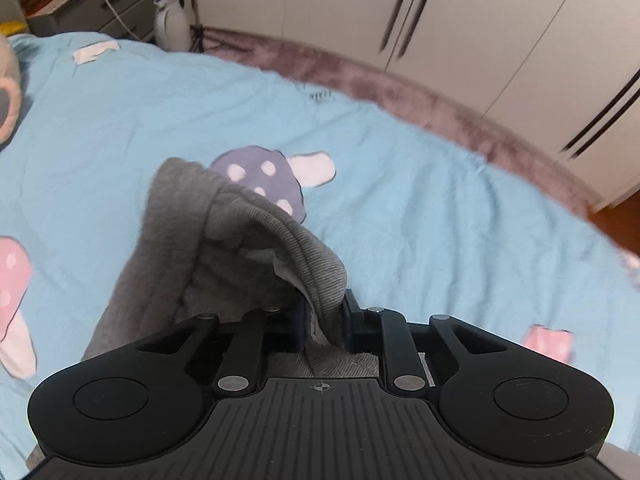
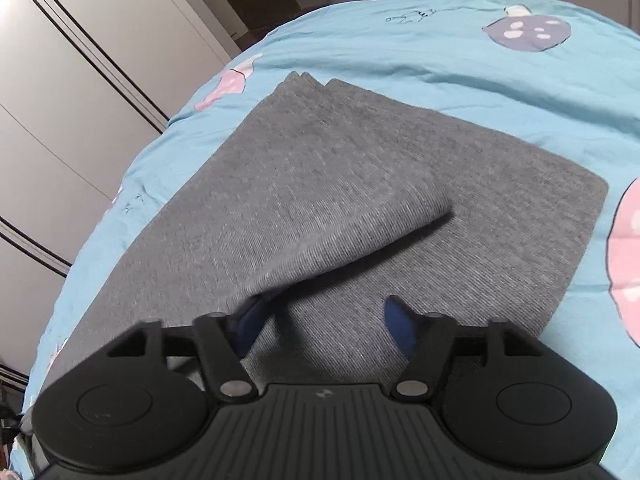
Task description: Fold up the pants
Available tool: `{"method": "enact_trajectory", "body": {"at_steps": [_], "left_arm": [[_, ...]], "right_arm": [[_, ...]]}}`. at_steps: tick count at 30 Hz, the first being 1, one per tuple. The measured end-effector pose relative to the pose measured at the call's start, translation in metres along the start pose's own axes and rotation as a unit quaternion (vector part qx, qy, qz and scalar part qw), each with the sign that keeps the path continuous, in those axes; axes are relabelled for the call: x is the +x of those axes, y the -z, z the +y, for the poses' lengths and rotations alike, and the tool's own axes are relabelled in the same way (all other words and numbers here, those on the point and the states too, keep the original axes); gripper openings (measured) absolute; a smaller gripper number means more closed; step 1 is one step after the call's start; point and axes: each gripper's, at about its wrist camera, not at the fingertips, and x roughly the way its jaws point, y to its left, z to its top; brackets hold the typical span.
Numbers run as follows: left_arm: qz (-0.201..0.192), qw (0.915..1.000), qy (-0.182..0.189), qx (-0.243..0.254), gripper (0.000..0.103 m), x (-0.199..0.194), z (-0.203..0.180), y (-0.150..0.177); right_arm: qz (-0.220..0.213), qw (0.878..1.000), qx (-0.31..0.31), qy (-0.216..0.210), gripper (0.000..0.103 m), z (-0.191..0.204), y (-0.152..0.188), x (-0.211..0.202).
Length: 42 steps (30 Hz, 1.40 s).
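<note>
Left gripper (image 1: 325,322) clamped on ribbed waistband of grey pants (image 1: 188,248), lifted above blue mushroom-print bedsheet (image 1: 440,208). Right gripper (image 2: 326,326) spread apart, raised fold draped over left finger.

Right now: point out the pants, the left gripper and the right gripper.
pants (image 2: 360,168): right wrist view, flat grey upper layer.
left gripper (image 1: 324,320): left wrist view, between fingertips, shut on waistband.
right gripper (image 2: 324,320): right wrist view, between open fingertips.
</note>
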Motion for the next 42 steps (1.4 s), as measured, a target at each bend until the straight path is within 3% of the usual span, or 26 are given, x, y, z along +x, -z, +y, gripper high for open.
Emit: {"method": "enact_trajectory", "body": {"at_steps": [8,12,17,19,22,24,27,29,30,32,36,39,42], "left_arm": [[-0.028,0.9976,0.061,-0.013,0.018,-0.042,0.05,0.05],[-0.036,0.9969,0.069,-0.008,0.017,-0.052,0.056,0.063],[-0.041,0.9969,0.068,-0.003,0.019,-0.042,0.056,0.063],[-0.032,0.9973,0.065,-0.01,0.02,-0.036,0.059,0.064],[-0.021,0.9979,0.06,-0.014,0.023,-0.026,0.06,0.06],[-0.013,0.9984,0.05,-0.021,0.038,-0.019,0.06,0.056],[-0.009,0.9983,0.039,-0.043,0.05,-0.009,0.064,0.05],[0.003,0.9975,0.042,-0.058,0.045,-0.001,0.065,0.047],[0.008,0.997,0.047,-0.061,0.033,0.002,0.065,0.045],[0.014,0.9961,0.057,-0.067,0.022,0.004,0.064,0.043],[-0.014,0.9971,0.053,-0.053,0.017,-0.02,0.053,0.038],[-0.037,0.9932,0.085,-0.07,0.016,-0.055,0.057,0.033],[-0.071,0.9855,0.132,-0.079,0.016,-0.103,0.07,0.041]], "right_arm": [[-0.033,0.994,0.106,-0.009,0.069,-0.039,-0.019,-0.027],[-0.006,0.991,0.133,-0.013,0.067,-0.048,-0.032,-0.017],[-0.004,0.992,0.123,-0.004,0.034,-0.043,-0.039,0.003],[-0.006,0.993,0.121,-0.009,0.009,-0.041,-0.04,0.01],[-0.014,0.995,0.094,-0.004,0.006,-0.034,-0.039,0.015],[-0.011,0.996,0.089,0.0,0.007,-0.034,-0.038,0.019],[-0.004,0.993,0.116,-0.013,0.009,-0.041,-0.041,0.022],[-0.004,0.992,0.124,-0.016,0.009,-0.043,-0.041,0.024],[-0.004,0.993,0.121,-0.014,0.009,-0.042,-0.041,0.025],[-0.007,0.994,0.105,-0.008,0.009,-0.037,-0.041,0.025],[0.0,0.996,0.085,0.001,0.005,-0.027,-0.05,0.021],[-0.021,0.994,0.101,-0.045,0.004,-0.021,-0.069,0.003],[-0.053,0.983,0.126,-0.121,0.004,-0.015,-0.092,-0.03]]}}
